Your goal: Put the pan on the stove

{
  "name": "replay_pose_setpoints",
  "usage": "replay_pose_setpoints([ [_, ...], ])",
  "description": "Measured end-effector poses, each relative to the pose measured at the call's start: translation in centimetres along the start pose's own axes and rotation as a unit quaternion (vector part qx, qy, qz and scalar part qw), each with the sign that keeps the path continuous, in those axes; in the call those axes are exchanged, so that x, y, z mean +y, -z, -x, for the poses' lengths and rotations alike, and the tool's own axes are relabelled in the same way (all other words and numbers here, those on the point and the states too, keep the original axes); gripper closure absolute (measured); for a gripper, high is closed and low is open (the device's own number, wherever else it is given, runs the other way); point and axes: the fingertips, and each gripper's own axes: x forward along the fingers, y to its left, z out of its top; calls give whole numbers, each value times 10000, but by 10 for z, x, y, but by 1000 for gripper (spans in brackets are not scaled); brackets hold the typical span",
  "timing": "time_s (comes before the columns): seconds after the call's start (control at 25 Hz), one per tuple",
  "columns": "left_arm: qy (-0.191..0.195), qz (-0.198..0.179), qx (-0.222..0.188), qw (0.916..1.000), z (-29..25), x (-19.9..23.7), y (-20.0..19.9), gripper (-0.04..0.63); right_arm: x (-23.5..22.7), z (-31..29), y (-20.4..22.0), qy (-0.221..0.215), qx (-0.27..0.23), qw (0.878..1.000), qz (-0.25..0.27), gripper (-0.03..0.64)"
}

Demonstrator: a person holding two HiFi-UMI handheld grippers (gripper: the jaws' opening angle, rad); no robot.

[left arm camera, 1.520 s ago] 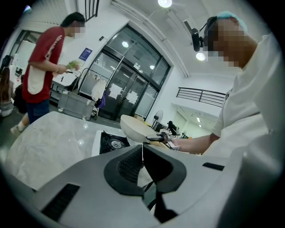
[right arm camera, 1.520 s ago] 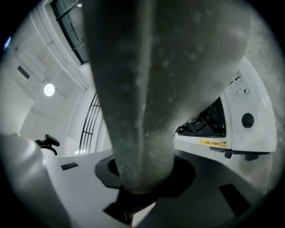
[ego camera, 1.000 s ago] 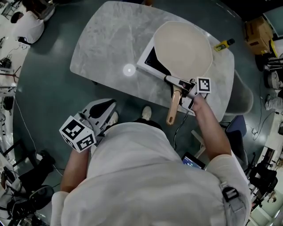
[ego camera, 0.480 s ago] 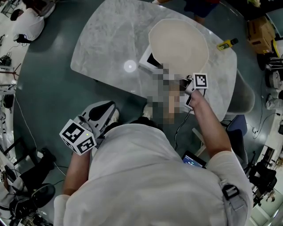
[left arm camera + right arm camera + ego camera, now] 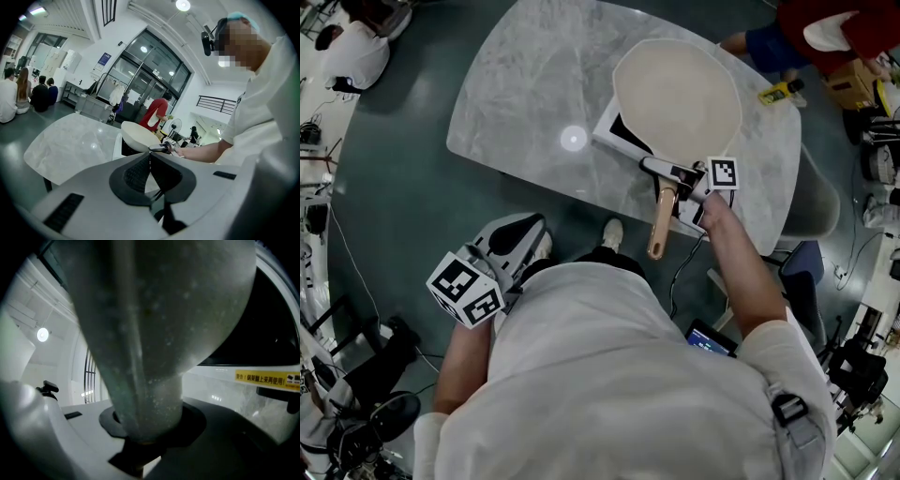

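Off the near edge of the surface (image 5: 525,84), the left gripper (image 5: 150,157) hangs idle, jaws pressed together on nothing. At the near right edge the right gripper (image 5: 668,174) clamps the handle (image 5: 659,223) of the pan (image 5: 677,94), whose bowl lies over the stove (image 5: 614,128) toward the far right corner. The placing looks nearly done: only settling it flat and letting go seem left.

White short-sleeved shirt (image 5: 609,375); grey left gripper (image 5: 150,157) bears black-and-white marker cube (image 5: 467,289)
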Motion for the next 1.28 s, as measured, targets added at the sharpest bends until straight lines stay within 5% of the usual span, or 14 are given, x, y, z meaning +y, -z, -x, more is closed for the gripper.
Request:
replay_pose_setpoints([
  [0.76, 235, -32, 113, 9997, -7, -2, -2, 575, -2, 15, -10, 55, -472, 9989, 18, 286],
  [1.28, 965, -293, 203, 9947, -13, -2, -5, 575, 12, 82, 6, 560, -1701, 9833, 324, 256],
])
